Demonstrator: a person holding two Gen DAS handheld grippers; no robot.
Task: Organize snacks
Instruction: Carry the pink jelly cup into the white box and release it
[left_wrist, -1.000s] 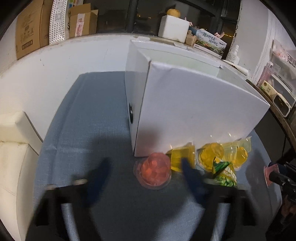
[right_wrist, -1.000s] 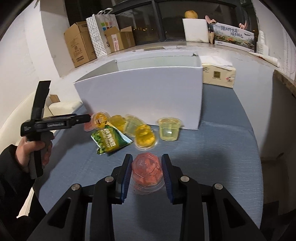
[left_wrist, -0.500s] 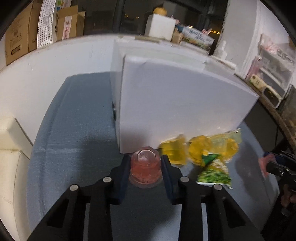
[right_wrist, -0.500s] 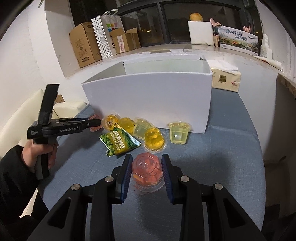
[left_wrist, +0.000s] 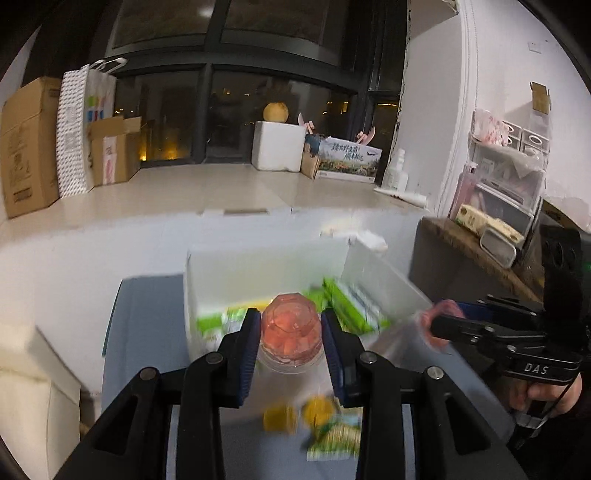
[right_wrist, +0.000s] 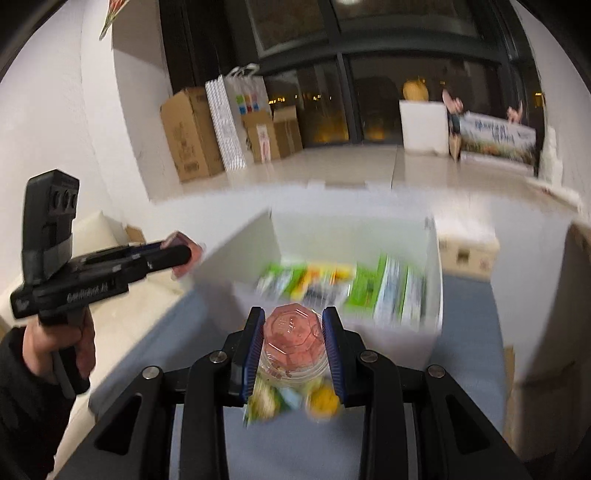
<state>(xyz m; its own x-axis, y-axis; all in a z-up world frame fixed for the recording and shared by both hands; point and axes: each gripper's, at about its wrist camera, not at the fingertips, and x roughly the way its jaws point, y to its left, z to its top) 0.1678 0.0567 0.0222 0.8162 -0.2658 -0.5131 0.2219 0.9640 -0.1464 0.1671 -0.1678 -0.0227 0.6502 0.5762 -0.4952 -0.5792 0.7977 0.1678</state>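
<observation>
My left gripper (left_wrist: 290, 339) is shut on a pink jelly cup (left_wrist: 290, 332), held in the air above the near wall of the white box (left_wrist: 207, 280). My right gripper (right_wrist: 293, 339) is shut on a second pink jelly cup (right_wrist: 293, 338), also lifted in front of the white box (right_wrist: 432, 280). Green snack packets (right_wrist: 369, 288) lie inside the box. Below, blurred yellow jelly cups (left_wrist: 317, 410) and a green packet (left_wrist: 336, 439) lie on the blue-grey tablecloth. Each gripper shows in the other's view, the right gripper (left_wrist: 436, 326) at right and the left gripper (right_wrist: 181, 254) at left.
Behind the box runs a pale ledge with cardboard boxes (left_wrist: 26, 144), a paper bag (left_wrist: 79, 129) and a white foam box (left_wrist: 279, 146). A wooden shelf (left_wrist: 476, 254) with clutter stands at right. A tissue box (right_wrist: 467, 249) sits right of the white box. A cream cushion (left_wrist: 26, 373) lies at left.
My left gripper closed on the pink cup beside the box. Both grippers then rose with their cups, so the inside of the box now shows.
</observation>
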